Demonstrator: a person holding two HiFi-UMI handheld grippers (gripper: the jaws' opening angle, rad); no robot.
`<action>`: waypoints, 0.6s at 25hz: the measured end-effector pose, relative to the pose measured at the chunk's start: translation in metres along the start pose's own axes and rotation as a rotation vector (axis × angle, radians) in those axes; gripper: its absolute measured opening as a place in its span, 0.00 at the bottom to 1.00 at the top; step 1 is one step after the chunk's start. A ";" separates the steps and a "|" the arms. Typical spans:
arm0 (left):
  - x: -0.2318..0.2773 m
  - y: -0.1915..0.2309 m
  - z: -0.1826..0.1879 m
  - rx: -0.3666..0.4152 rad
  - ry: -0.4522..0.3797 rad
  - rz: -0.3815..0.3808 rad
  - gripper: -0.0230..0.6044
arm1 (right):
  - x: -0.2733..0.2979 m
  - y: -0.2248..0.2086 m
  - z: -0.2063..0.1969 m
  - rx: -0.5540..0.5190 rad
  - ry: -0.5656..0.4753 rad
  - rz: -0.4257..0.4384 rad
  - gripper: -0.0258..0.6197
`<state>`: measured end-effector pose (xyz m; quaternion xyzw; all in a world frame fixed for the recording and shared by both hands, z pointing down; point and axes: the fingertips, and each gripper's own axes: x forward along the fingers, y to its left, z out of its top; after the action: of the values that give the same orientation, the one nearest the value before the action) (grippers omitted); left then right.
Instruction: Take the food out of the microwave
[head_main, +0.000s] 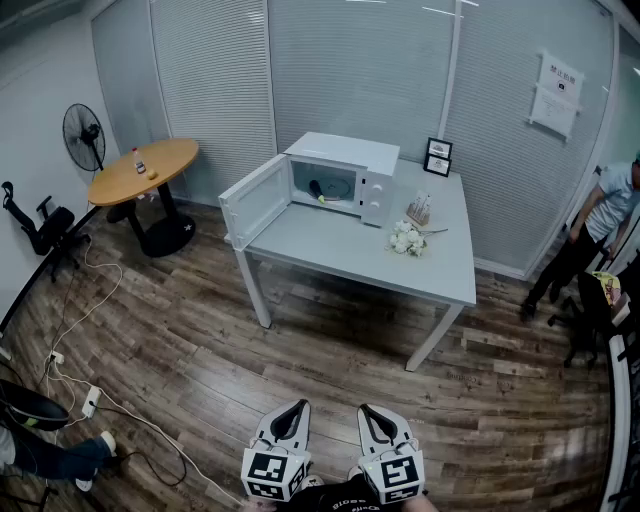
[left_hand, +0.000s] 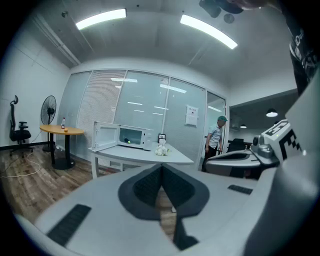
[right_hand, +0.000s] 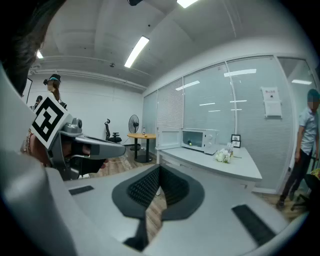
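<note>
While you stood well back from the table (head_main: 340, 255), the step in hand looked like the approach; nothing had been reached yet.

Head view: the microwave (head_main: 345, 178) sat at the table's far edge with its door (head_main: 256, 200) swung wide to the left. The food (head_main: 318, 190) was inside the cavity, a dark item with something yellow-green just beside it; too small to name closer. Left gripper (head_main: 293, 410) and right gripper (head_main: 370, 412) were low in frame, side by side over the wood floor, far from the table. A power strip (head_main: 90, 401) and its cable lay on the floor to your left. White flowers (head_main: 406, 240) sat on the table right of the microwave.

Left gripper view: the pads met at the tips, jaws fully together, nothing between them. The microwave was small and distant beyond them, door open toward you, food visible inside.

Right gripper view: same story, jaws closed flat on each other, empty. The microwave and the food (right_hand: 189, 143) sat far off, right of centre.

My read for doing it well:
- walk in square to the cavity, right of the open door, so the door doesn't block an arm
- open the jaws before entering, not inside
- pick one gripper for the reach; the cavity looked tight for two
- stay clear of the flowers and the floor cable
</note>
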<state>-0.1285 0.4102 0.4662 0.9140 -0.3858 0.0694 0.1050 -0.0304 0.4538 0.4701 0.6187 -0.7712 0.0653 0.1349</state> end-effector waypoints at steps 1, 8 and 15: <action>0.000 0.001 0.001 0.004 0.000 0.002 0.05 | 0.000 0.000 0.000 0.000 0.002 -0.001 0.04; -0.006 0.007 0.002 0.021 -0.014 0.010 0.05 | 0.001 0.003 -0.005 -0.001 0.011 -0.022 0.04; 0.005 0.014 0.000 -0.003 -0.009 0.026 0.05 | 0.009 -0.018 -0.007 0.064 -0.013 -0.056 0.04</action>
<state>-0.1349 0.3968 0.4693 0.9090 -0.3981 0.0663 0.1038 -0.0133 0.4432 0.4778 0.6445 -0.7519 0.0821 0.1121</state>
